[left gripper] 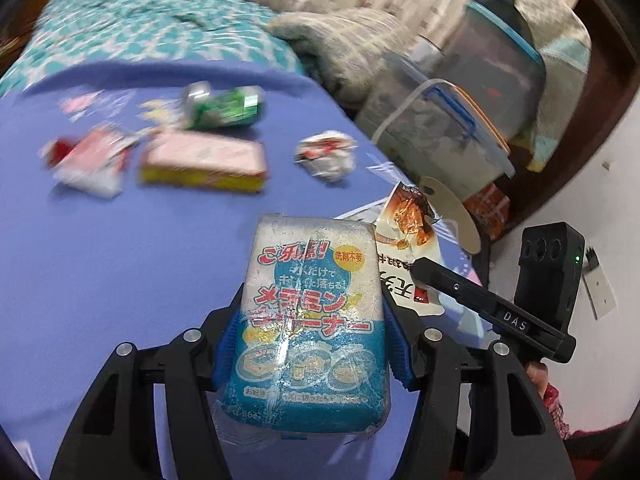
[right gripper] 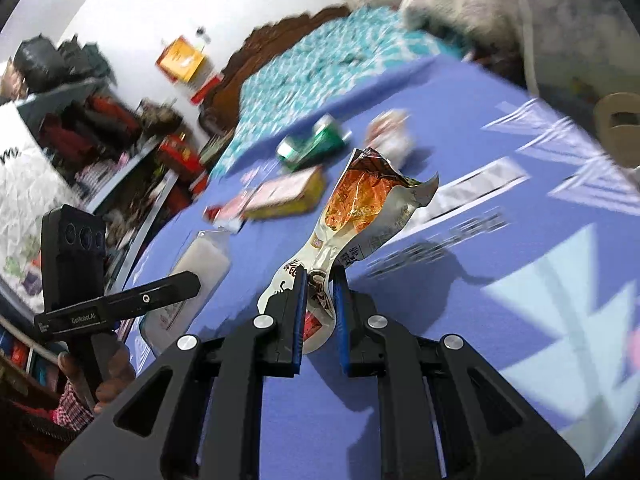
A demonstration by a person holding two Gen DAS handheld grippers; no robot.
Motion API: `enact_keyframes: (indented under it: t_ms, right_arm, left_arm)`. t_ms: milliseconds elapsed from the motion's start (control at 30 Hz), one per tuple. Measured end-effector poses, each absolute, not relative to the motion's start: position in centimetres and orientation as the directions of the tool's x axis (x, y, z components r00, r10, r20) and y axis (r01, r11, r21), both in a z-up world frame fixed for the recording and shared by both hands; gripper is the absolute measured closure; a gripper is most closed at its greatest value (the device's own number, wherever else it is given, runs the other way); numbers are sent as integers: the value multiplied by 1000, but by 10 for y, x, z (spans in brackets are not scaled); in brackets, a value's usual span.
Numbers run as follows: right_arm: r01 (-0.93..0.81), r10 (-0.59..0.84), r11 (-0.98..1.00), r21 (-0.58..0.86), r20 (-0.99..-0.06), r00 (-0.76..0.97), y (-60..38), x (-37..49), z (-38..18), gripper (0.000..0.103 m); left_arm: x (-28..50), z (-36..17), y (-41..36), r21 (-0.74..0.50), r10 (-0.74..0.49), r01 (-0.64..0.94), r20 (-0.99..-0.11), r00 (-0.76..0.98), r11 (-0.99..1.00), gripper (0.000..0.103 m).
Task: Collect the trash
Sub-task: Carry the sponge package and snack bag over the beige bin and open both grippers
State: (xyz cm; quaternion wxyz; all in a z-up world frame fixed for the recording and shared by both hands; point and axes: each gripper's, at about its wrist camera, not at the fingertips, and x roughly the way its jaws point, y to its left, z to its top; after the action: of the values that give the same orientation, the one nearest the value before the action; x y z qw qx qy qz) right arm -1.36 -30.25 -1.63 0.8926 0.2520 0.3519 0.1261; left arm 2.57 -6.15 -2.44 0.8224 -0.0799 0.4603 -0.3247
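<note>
On the purple sheet [left gripper: 120, 260] that covers the bed, the loose trash lies in a row: at far left a red-and-white wrapper [left gripper: 90, 162], just beside it a flat pink-and-yellow box [left gripper: 204, 164], behind that a green drink can [left gripper: 224, 106] on its side, and further right a crumpled white wrapper [left gripper: 326, 156]. Nearer the camera, the left gripper [left gripper: 312, 344] is clamped on a blue-and-white melamine sponge pack [left gripper: 312, 312], blue pads pressing both long sides and the pack held clear of the sheet. To its right, the right gripper [right gripper: 320, 312] pinches the lower end of an orange-and-white snack bag [right gripper: 360, 216], whose torn top stands up and flops over. Both claws are loaded, so the step in hand looks like carrying these two pieces to wherever trash is gathered; no bin shows in either view. To do it well, keep both grips closed through the carry, keep the arms apart so the limp bag does not catch the other tool, and release only over the receptacle. The bag is thin and could slip.
</note>
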Motion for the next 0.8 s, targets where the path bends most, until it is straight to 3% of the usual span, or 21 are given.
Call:
enact_keyframes:
  t_ms: [267, 533, 700, 767, 800]
  right_arm:
    - [157, 173, 839, 520, -530, 830, -434, -43, -7, 88]
    - [444, -102, 797, 411, -632, 768, -560, -48, -24, 88]
    - [490, -143, 793, 362, -672, 727, -586, -35, -36, 85]
    - [506, -137, 776, 376, -683, 717, -595, -33, -43, 81]
    - [513, -134, 766, 387, -685, 716, -594, -30, -46, 70]
  left_arm:
    - [68, -1, -213, -393, -664, 649, -709, 238, 652, 46]
    - [111, -15, -384, -381, -643, 737, -760, 95, 559, 46]
    - [121, -35, -457, -335, -592, 758, -802, 82, 559, 45]
    - [125, -44, -472, -330, -573, 747, -815, 82, 577, 29]
    - [127, -47, -477, -327, -567, 740, -819, 89, 588, 27]
